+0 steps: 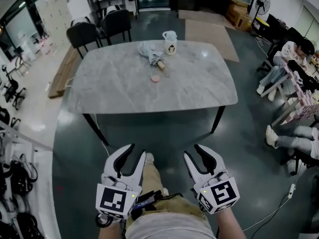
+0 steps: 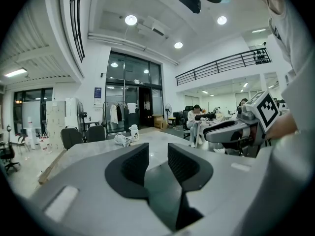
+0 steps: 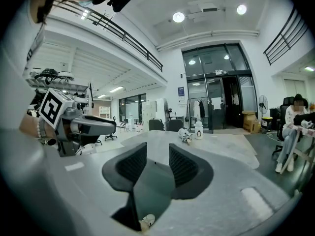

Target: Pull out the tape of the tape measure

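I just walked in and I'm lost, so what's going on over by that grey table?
A person stands a little back from the grey table, holding a left gripper and a right gripper. Both have their jaws apart with nothing between them, and neither touches anything. On the far part of the table sit a white jug, a crumpled cloth and a small pink round thing. I cannot pick out a tape measure for certain from here.

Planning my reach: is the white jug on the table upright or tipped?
Upright: the white jug stands on its base near the table's far edge.
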Action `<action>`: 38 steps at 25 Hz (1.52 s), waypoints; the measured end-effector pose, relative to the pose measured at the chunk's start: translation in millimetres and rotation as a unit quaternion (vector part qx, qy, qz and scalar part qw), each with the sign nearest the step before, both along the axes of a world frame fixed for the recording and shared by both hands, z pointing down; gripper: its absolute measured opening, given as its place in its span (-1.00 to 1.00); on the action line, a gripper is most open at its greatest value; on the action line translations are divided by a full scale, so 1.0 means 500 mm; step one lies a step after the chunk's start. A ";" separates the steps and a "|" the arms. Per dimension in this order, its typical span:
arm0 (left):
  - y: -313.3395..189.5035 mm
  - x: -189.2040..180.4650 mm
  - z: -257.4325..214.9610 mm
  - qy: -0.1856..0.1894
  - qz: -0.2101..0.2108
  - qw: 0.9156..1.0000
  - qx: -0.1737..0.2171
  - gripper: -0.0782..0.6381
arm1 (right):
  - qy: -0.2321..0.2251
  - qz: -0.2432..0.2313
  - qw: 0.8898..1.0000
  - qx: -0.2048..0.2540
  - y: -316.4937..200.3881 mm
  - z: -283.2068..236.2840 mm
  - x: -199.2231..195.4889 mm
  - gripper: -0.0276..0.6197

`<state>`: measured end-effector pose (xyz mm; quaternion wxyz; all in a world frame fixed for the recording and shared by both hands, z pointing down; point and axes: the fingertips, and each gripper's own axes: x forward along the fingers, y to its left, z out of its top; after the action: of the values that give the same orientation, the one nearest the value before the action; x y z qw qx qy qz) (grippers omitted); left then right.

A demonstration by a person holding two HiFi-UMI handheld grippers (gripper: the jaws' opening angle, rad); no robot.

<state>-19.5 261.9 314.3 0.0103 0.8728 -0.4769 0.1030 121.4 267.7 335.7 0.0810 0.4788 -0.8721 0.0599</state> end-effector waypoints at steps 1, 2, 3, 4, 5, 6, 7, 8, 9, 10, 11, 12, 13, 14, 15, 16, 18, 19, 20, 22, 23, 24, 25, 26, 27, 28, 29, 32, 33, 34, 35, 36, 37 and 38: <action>-0.006 0.000 -0.002 0.001 0.002 1.000 0.003 -0.45 | 0.000 0.001 1.000 0.002 -0.006 -0.001 -0.001 -0.49; -0.013 0.000 -0.002 0.000 0.003 1.000 0.004 -0.44 | 0.000 0.001 1.000 0.004 -0.012 -0.003 -0.002 -0.49; -0.020 -0.001 -0.002 0.001 0.003 1.000 0.005 -0.44 | 0.001 0.002 1.000 0.005 -0.019 -0.005 -0.004 -0.49; -0.027 -0.002 -0.003 0.002 0.004 1.000 0.005 -0.44 | 0.002 0.002 1.000 0.006 -0.026 -0.007 -0.006 -0.49; -0.035 -0.004 -0.002 0.004 0.005 1.000 0.005 -0.44 | 0.003 0.003 1.000 0.006 -0.032 -0.008 -0.008 -0.49; -0.043 -0.005 -0.001 0.005 0.007 1.000 0.003 -0.43 | 0.004 0.003 1.000 0.006 -0.039 -0.007 -0.011 -0.49; -0.052 -0.007 0.001 0.005 0.008 1.000 0.001 -0.43 | 0.005 0.004 1.000 0.005 -0.047 -0.005 -0.012 -0.49; -0.062 -0.007 0.003 0.005 0.009 1.000 0.000 -0.43 | 0.006 0.005 1.000 0.004 -0.056 -0.003 -0.013 -0.49; -0.073 -0.008 0.005 0.005 0.010 1.000 0.000 -0.43 | 0.006 0.005 1.000 0.003 -0.065 -0.002 -0.014 -0.49; -0.085 -0.010 0.006 0.005 0.009 1.000 -0.001 -0.43 | 0.005 0.005 1.000 0.002 -0.076 0.000 -0.016 -0.49; -0.097 -0.012 0.008 0.004 0.009 1.000 -0.002 -0.43 | 0.002 0.005 1.000 0.002 -0.088 0.000 -0.017 -0.49; -0.111 -0.015 0.010 0.003 0.008 1.000 -0.002 -0.43 | -0.002 0.005 1.000 0.002 -0.100 0.000 -0.020 -0.49; -0.125 -0.017 0.009 0.003 0.009 1.000 -0.001 -0.43 | -0.005 0.006 1.000 0.001 -0.114 0.000 -0.022 -0.49; -0.140 -0.018 0.007 0.003 0.011 1.000 0.000 -0.43 | -0.006 0.007 1.000 0.000 -0.127 0.000 -0.024 -0.49; -0.154 -0.020 0.006 0.003 0.013 1.000 0.001 -0.43 | -0.005 0.008 1.000 -0.001 -0.140 0.000 -0.026 -0.49; -0.168 -0.023 0.006 0.002 0.015 1.000 0.000 -0.43 | -0.004 0.009 1.000 -0.003 -0.152 0.001 -0.029 -0.49; -0.199 -0.029 0.009 0.002 0.017 1.000 -0.003 -0.43 | -0.003 0.012 1.000 -0.006 -0.180 0.003 -0.034 -0.49; -0.215 -0.032 0.011 0.002 0.019 1.000 -0.004 -0.43 | -0.004 0.014 1.000 -0.007 -0.196 0.004 -0.037 -0.49; -0.233 -0.035 0.011 0.002 0.020 1.000 -0.005 -0.43 | -0.004 0.016 1.000 -0.008 -0.212 0.005 -0.040 -0.49; -0.266 -0.043 0.009 0.002 0.023 1.000 -0.007 -0.43 | -0.003 0.020 1.000 -0.010 -0.245 0.003 -0.047 -0.49; -0.282 -0.047 0.007 0.001 0.025 1.000 -0.007 -0.43 | -0.003 0.022 1.000 -0.011 -0.262 0.000 -0.052 -0.49; -0.297 -0.052 0.005 0.001 0.028 1.000 -0.008 -0.43 | -0.002 0.024 1.000 -0.012 -0.277 -0.002 -0.057 -0.49; -0.313 -0.057 0.003 0.001 0.031 0.999 -0.008 -0.43 | 0.000 0.027 1.000 -0.013 -0.294 -0.004 -0.061 -0.49; -0.329 -0.061 0.002 0.002 0.034 0.999 -0.009 -0.43 | 0.001 0.031 0.999 -0.014 -0.310 -0.005 -0.064 -0.49; -0.345 -0.065 0.003 0.002 0.036 0.999 -0.010 -0.43 | 0.002 0.035 0.999 -0.015 -0.327 -0.006 -0.067 -0.49; -0.362 -0.068 0.003 0.002 0.038 0.999 -0.011 -0.43 | 0.002 0.038 0.999 -0.016 -0.343 -0.007 -0.069 -0.49; -0.379 -0.071 0.002 0.003 0.040 0.999 -0.012 -0.43 | 0.004 0.040 0.999 -0.017 -0.359 -0.008 -0.072 -0.49; -0.425 -0.082 -0.002 0.006 0.045 0.999 -0.015 -0.43 | 0.009 0.042 0.999 -0.019 -0.401 -0.016 -0.085 -0.49; -0.439 -0.086 -0.001 0.007 0.047 0.999 -0.016 -0.43 | 0.009 0.043 0.999 -0.020 -0.414 -0.018 -0.088 -0.49; -0.454 -0.089 -0.001 0.008 0.048 0.999 -0.016 -0.43 | 0.008 0.044 0.999 -0.021 -0.426 -0.019 -0.092 -0.49; -0.467 -0.092 0.000 0.010 0.050 0.999 -0.018 -0.43 | 0.007 0.045 0.999 -0.023 -0.439 -0.019 -0.095 -0.49; -0.480 -0.095 0.001 0.013 0.052 0.998 -0.020 -0.43 | 0.005 0.047 0.999 -0.025 -0.452 -0.019 -0.098 -0.49; -0.493 -0.097 0.001 0.016 0.053 0.998 -0.024 -0.42 | 0.003 0.048 0.998 -0.026 -0.464 -0.020 -0.100 -0.48; -0.505 -0.100 0.001 0.019 0.055 0.998 -0.026 -0.42 | 0.002 0.050 0.998 -0.028 -0.476 -0.022 -0.103 -0.49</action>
<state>-69.3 9.5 314.6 0.0362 0.8992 -0.4246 0.0995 69.7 29.5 325.0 0.0927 0.5196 -0.8449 0.0872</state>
